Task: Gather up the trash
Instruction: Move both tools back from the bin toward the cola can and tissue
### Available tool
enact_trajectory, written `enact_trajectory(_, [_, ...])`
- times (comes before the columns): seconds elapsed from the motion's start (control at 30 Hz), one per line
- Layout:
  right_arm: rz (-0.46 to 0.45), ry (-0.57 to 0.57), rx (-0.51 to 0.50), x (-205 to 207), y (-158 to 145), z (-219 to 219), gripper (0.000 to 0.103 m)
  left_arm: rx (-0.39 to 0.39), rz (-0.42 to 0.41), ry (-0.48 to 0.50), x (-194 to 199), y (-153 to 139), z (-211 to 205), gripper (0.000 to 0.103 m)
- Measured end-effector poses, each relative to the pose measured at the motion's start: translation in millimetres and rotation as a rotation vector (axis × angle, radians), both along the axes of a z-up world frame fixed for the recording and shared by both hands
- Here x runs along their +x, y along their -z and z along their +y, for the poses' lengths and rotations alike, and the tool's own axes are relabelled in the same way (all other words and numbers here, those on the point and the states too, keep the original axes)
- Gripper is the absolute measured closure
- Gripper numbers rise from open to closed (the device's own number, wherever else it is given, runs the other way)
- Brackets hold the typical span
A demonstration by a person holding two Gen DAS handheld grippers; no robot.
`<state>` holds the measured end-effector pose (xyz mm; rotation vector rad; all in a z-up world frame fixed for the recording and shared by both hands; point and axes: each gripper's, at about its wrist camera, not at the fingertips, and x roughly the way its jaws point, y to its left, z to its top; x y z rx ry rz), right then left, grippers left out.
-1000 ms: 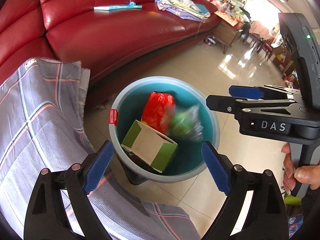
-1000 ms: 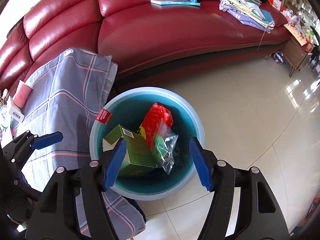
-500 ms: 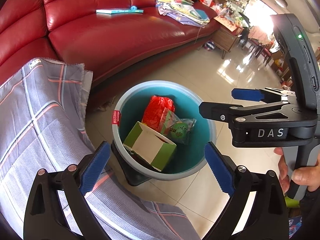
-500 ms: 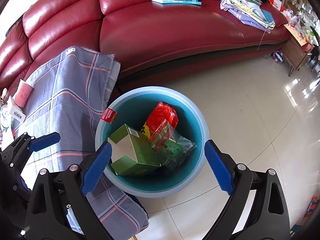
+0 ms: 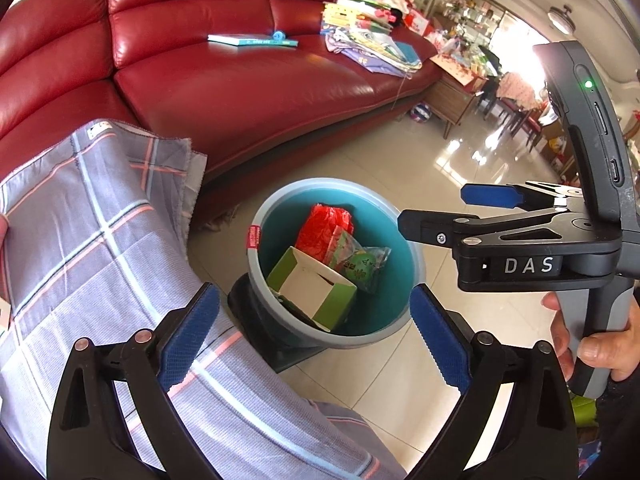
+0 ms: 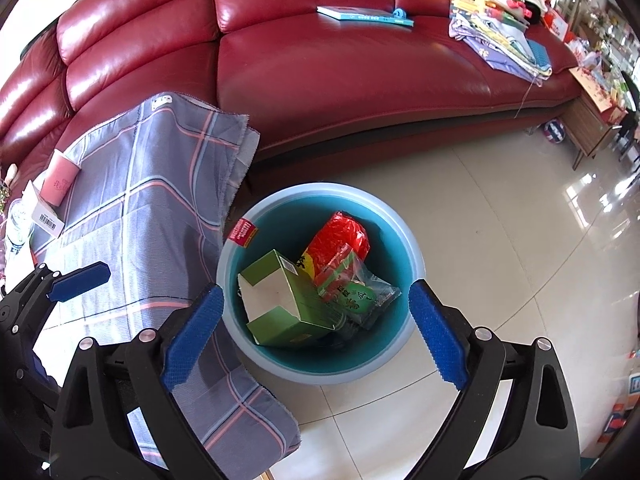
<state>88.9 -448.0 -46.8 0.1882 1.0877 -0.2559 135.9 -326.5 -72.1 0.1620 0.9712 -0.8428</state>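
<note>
Now my right gripper (image 6: 316,332) and left gripper (image 5: 314,334) both stand wide open and empty above the blue bin (image 6: 404,240), where the light crinkly snack bag (image 6: 360,292) lies beside the stiff green carton (image 6: 292,300), best pinched by an edge.

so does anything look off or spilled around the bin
Nothing has spilled: the green carton, red bag and clear green packet all lie inside the blue bin. The carton is torn open and tilted. The floor tiles beside the bin look clean. Both grippers are open and empty.
</note>
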Motion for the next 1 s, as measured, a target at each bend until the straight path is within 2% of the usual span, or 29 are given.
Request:
enact_trajectory(0.5, [-0.004, -0.115, -0.066, 12.8, -31.6, 76.3, 0.011, -0.047, -0.027, -0.12, -2.7, -22.3, 83.4, 0.006])
enact_trajectory(0.73, [-0.009, -0.207, -0.091, 26.5, -41.0, 136.9, 0.009, -0.061, -0.035, -0.214, 0.5, -29.3, 144.4, 0.005])
enact_trajectory(1.0, [0.009, -0.327, -0.091, 45.2, -41.4, 213.4, 0.009, -0.038, -0.041, -0.349, 2.7, -28.9, 229.3, 0.005])
